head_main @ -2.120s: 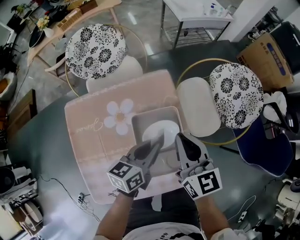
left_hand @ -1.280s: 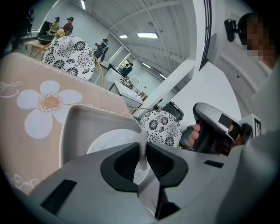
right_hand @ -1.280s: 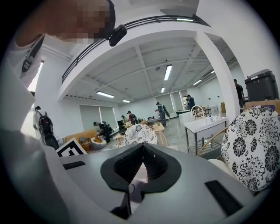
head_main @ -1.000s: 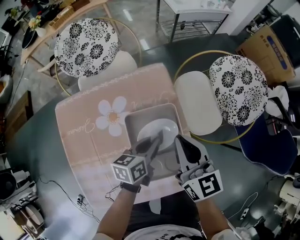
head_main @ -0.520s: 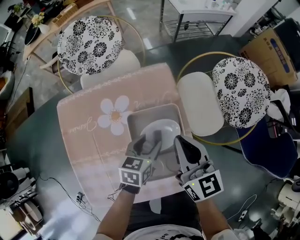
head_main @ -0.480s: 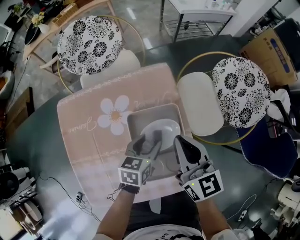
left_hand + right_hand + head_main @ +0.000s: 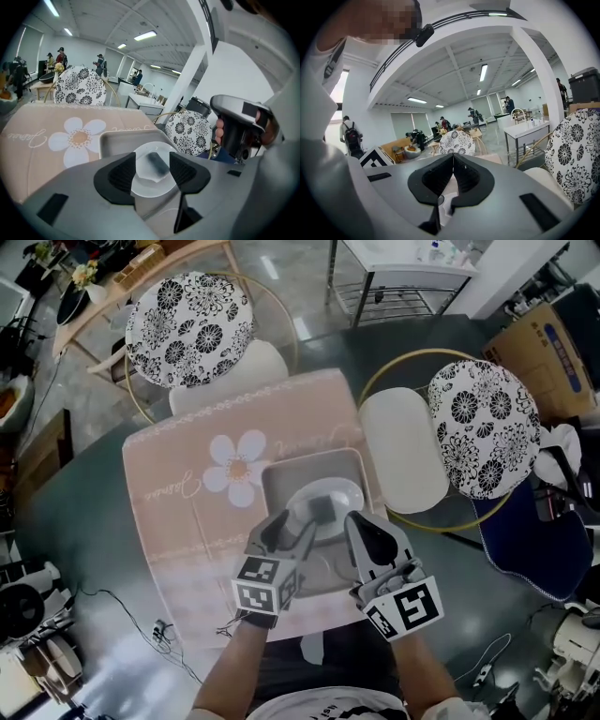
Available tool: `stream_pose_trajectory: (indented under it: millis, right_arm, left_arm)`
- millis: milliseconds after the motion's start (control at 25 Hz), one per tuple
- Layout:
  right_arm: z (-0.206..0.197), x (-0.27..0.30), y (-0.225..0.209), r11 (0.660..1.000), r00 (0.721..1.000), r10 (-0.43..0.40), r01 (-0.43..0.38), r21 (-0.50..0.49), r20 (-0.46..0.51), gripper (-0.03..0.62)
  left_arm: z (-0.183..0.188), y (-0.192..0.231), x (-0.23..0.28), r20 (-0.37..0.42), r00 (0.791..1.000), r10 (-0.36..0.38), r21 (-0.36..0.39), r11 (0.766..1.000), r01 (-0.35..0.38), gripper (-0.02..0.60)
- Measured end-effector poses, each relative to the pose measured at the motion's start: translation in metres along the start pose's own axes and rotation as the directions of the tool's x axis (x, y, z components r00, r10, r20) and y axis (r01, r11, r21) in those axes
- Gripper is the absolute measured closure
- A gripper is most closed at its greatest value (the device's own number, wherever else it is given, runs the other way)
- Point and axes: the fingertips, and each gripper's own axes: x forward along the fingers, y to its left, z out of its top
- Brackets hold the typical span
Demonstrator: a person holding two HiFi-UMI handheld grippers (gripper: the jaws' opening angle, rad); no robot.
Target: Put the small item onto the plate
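Since our left claw (image 7: 152, 174) has just spread, releasing the small dark block (image 7: 158, 163) seemingly onto the round white plate (image 7: 145, 186), we withdraw next.

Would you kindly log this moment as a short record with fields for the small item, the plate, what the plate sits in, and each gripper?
small item: dark, lying on the plate, touched by neither gripper
plate: white, round, inside the tray
tray: grey, on the pink placemat
left gripper: open; its jaws have just been opening, and its pads are clear of the small item
right gripper: jaws together, nothing between them
task state: small item appears placed
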Motion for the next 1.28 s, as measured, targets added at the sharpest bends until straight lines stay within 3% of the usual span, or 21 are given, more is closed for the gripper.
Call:
stream_pose_trajectory:
  millis: [280, 400, 760, 1280]
  right_arm:
    - [0.047, -0.009, 0.027, 1.0, 1.0, 0.02, -0.02, 0.0, -0.02, 0.579]
    - [0.072, -0.013, 0.042, 1.0, 0.999, 0.024, -0.024, -0.007, -0.033, 0.579]
    - [0.148, -0.029, 0.076, 0.998, 0.999, 0.037, -0.036, -0.057, 0.009, 0.58]
    - [0.217, -0.049, 0.122, 0.991, 0.995, 0.086, -0.081, -0.102, 0.041, 0.58]
  left_arm:
    - [0.062, -0.036, -0.062, 0.133, 0.99, -0.038, 0.004, 0.999, 0.038, 0.518]
    - [0.098, -0.058, -0.097, 0.201, 0.978, -0.054, 0.019, 0.998, 0.051, 0.56]
    - [0.178, -0.109, -0.19, 0.366, 0.926, -0.094, 0.102, 0.993, 0.061, 0.577]
    - [0.231, -0.157, -0.266, 0.469, 0.874, -0.126, 0.179, 0.983, 0.046, 0.577]
